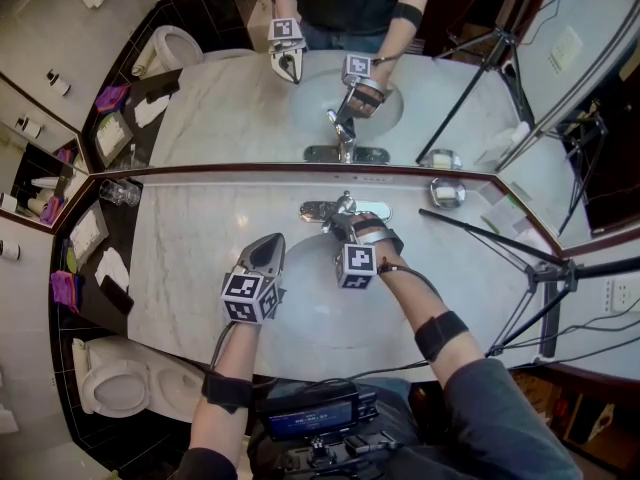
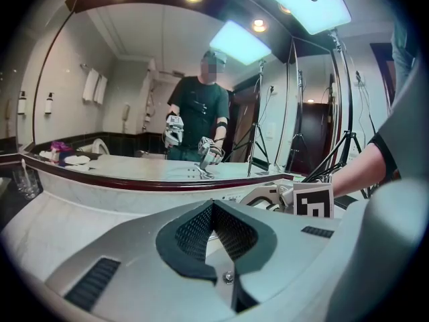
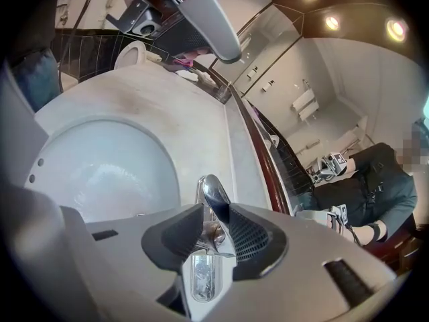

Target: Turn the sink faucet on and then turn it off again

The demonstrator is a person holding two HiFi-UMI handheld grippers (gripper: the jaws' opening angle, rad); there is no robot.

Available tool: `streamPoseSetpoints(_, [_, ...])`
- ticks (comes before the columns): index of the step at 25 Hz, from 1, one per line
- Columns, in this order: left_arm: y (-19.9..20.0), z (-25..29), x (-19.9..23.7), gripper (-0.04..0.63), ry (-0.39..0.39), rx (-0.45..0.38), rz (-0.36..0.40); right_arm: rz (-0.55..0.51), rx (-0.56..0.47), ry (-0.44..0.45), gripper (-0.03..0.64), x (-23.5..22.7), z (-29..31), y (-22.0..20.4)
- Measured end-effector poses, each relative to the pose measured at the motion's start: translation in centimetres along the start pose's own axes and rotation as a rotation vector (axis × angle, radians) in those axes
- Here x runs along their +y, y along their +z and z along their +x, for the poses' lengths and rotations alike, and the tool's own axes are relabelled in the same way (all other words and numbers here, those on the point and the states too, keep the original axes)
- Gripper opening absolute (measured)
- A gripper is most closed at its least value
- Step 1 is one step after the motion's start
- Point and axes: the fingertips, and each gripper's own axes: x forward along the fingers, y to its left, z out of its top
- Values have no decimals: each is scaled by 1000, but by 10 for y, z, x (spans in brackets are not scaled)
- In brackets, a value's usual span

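Faucet lever stood at twelve o'clock of the sink basin, at the mirror edge of the counter. Right gripper had its fingers pinched on the lever's chrome blade. Left gripper, fingers pressed together on nothing, hovered at the basin's nine o'clock. Lever judged rigid, polished, likely slippery; best held flat-sided, toward its free tip for leverage.

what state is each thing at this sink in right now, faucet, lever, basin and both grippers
chrome faucet: no water seen running
chrome faucet lever: clamped between the right gripper's pads
white oval basin: no stream or pooled water visible
right gripper: shut on the lever
left gripper: shut, empty, touching nothing
clear glass tumbler: upright on the counter
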Motion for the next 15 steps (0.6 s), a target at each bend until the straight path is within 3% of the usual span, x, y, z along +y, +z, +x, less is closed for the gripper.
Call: streamPoseSetpoints(15, [-4,-3,3,-6,10,0,-6,3,-3,-4,127,0,2,-1])
